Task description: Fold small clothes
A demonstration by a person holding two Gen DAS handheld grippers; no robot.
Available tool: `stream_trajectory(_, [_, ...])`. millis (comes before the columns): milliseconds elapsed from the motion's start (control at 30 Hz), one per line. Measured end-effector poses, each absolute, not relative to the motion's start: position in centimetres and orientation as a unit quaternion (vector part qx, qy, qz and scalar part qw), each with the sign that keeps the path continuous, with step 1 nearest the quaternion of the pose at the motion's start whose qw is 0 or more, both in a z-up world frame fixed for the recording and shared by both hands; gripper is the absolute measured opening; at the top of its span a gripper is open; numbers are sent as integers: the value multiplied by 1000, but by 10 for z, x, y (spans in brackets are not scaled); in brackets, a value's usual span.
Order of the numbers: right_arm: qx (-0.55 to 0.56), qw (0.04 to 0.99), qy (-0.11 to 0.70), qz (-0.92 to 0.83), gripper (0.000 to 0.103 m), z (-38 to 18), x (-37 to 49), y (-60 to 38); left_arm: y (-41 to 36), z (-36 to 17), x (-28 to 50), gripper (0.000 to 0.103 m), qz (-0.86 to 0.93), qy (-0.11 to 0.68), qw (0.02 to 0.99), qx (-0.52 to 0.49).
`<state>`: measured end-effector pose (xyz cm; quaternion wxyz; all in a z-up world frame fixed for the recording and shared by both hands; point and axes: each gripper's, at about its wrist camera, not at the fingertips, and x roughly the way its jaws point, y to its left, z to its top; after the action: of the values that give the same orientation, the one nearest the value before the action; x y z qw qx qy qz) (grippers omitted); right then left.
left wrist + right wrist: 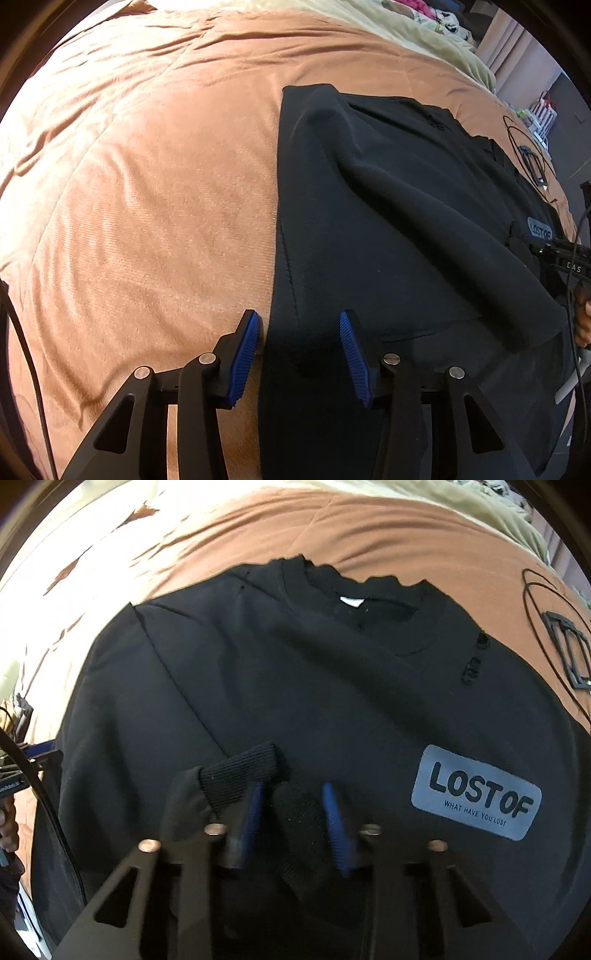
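The place is a home bedroom: a bed (pixel 147 184) covered by a brown quilted blanket (pixel 388 535), a pale green cover (pixel 424 33) beyond it, curtains (pixel 506 40) at the far edge, and patterned laundry (pixel 436 14) heaped behind.

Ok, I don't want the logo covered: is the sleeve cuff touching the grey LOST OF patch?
Apart. The right wrist view shows the ribbed cuff lying left of the patch, with a stretch of bare black sweatshirt between them.
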<state>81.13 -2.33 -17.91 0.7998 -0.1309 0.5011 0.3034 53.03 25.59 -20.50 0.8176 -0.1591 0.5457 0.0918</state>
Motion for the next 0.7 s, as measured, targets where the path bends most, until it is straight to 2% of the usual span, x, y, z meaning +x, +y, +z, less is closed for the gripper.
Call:
stream_trajectory(33, [-132,797,505,303,3,-179,809,-22,256,-205,530,48,92,546,817,-160])
stream_trajectory(133, [-142,808,494,288,2,-170,800,-24,254,-204,530,48,94,548,816,-156])
stream_trajectory(700, [-46,880,427,204,2,-73,735,-135,250,-208,519,48,99,579,800,-120])
